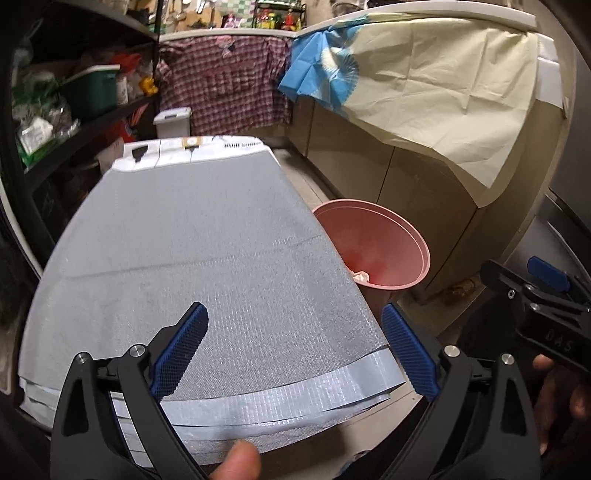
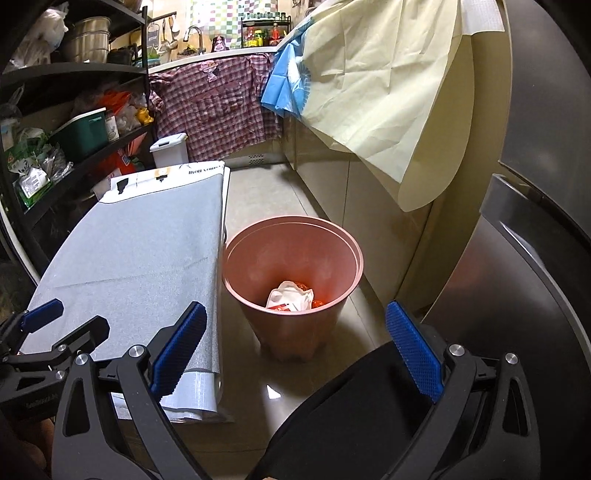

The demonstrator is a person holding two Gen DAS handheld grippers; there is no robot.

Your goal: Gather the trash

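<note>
Both grippers' jaws spread wide and empty, pink bin point(image 2: 291, 280) holding crumpled white wrapper point(image 2: 290, 297), red scraps.

Home kitchen: sink tap point(image 2: 194, 35), condiment rack point(image 2: 264, 35), fridge point(image 2: 535, 258), cluttered pantry shelves point(image 2: 74, 110)

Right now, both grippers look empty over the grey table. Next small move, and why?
Probably pull back and scan for more trash. Left gripper and right gripper are both open, holding nothing; the grey table shows no litter, and the pink bin already holds crumpled wrappers.
</note>
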